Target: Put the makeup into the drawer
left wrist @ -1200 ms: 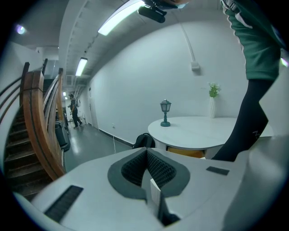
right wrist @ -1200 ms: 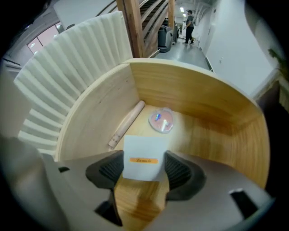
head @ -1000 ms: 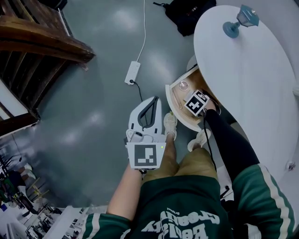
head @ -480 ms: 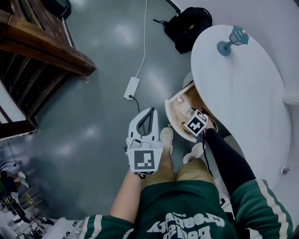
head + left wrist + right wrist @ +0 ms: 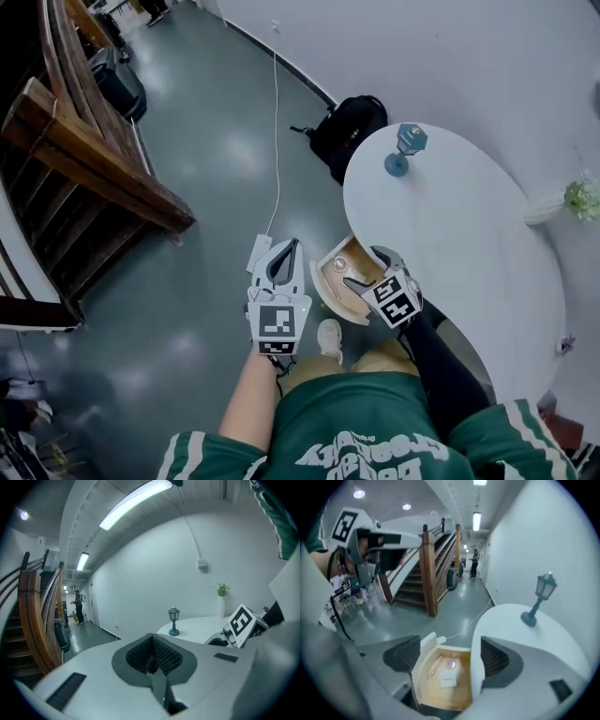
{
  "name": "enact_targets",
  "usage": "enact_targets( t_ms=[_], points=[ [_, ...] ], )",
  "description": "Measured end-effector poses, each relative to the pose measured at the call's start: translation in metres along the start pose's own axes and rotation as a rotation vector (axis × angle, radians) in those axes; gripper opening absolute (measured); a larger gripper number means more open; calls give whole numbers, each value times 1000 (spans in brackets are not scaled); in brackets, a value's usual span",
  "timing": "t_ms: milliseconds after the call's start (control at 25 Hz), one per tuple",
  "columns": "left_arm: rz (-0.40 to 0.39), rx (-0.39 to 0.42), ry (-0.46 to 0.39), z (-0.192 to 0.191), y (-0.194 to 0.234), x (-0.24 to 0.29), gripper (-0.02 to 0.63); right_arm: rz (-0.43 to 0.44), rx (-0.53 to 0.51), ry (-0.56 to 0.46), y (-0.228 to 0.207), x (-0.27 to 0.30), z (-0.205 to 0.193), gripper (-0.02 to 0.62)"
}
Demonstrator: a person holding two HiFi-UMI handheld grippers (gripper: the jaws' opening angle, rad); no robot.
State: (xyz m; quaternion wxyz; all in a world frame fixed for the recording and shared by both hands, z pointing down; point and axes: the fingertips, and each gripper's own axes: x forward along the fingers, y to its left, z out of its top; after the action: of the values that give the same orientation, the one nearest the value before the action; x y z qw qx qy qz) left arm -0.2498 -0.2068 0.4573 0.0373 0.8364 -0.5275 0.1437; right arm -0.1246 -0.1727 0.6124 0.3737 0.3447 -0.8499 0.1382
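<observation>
Both grippers are sitting higher than a second ago. The right gripper (image 5: 364, 270), which was reaching down into the open drawer (image 5: 322, 281), is now hanging above it. Its jaws have just been opening and are standing wide with nothing between them. The left gripper (image 5: 286, 248) is hovering left of the drawer over the floor, its jaws pressed together and empty. The head view is also taking in more of the room than before: the black backpack (image 5: 349, 131) on the far floor, the wooden staircase (image 5: 103, 159) at the left, and the whole white bench (image 5: 450, 234) with a teal lantern (image 5: 405, 150) at its far end.

The makeup is lying in the drawer, which is pulled out from under the bench's near left edge. Only the right gripper view is showing it plainly: a slim pencil (image 5: 434, 666), a round compact (image 5: 451, 664) and a small white box (image 5: 447, 679) are lying close together on the wooden bottom. The left gripper view is looking level instead, past its shut jaws, to the lantern, a vase (image 5: 220, 607) with a green sprig, and a person (image 5: 77, 606) standing far down the corridor.
</observation>
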Motion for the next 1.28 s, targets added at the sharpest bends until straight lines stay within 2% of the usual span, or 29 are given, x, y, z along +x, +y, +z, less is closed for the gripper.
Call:
enact_targets(
  t_ms=[280, 520, 800, 1040, 1160, 1280],
  points=[
    [-35, 24, -31, 65, -40, 7, 0, -144, 73, -333, -66, -118, 79, 410],
    [-20, 55, -85, 112, -82, 2, 0, -169, 133, -543, -90, -205, 103, 407],
    [0, 69, -118, 128, -132, -26, 0, -175, 102, -641, -87, -261, 97, 393],
    [18, 63, -137, 133, -158, -44, 0, -178, 93, -662, -84, -282, 80, 364],
    [26, 68, -144, 136, -163, -52, 0, -188, 88, -666, -80, -288, 77, 294],
    [32, 71, -143, 136, -165, -59, 0, -206, 88, -671, -78, -294, 76, 179]
  ],
)
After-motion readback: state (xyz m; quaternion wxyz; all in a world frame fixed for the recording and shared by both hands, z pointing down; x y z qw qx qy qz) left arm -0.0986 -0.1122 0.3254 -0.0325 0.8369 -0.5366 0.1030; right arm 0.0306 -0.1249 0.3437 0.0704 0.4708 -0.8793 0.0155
